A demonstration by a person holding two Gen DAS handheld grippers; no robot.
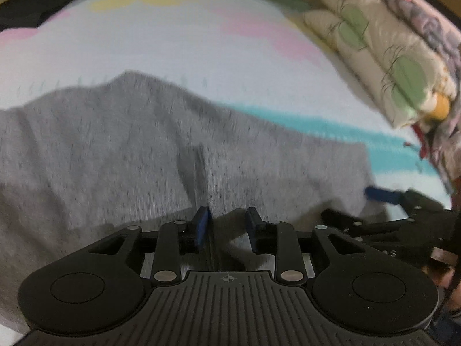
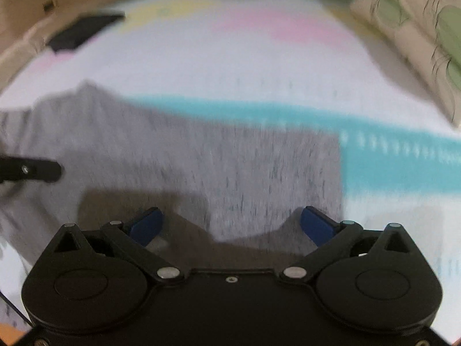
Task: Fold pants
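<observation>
The grey pants [image 1: 161, 150] lie spread on the flower-print bedsheet [image 1: 178, 43], their long axis running across both views, directly ahead of and beneath both grippers. The left gripper [image 1: 227, 225], jaws narrowly parted and empty, sits over the pants' middle by a crease. The right gripper [image 2: 232, 225], jaws wide and empty, is nearer the pants' right-hand edge.

Both my wrist cams sit close above the bed, tilted steeply down past their own fingers. Shared: grey pants [image 1: 138, 144] [image 2: 201, 158] mid-frame, black cloth [image 1: 37, 3] [image 2: 80, 33] upper left, pillows [image 1: 374, 54] [image 2: 417, 37] upper right.
</observation>
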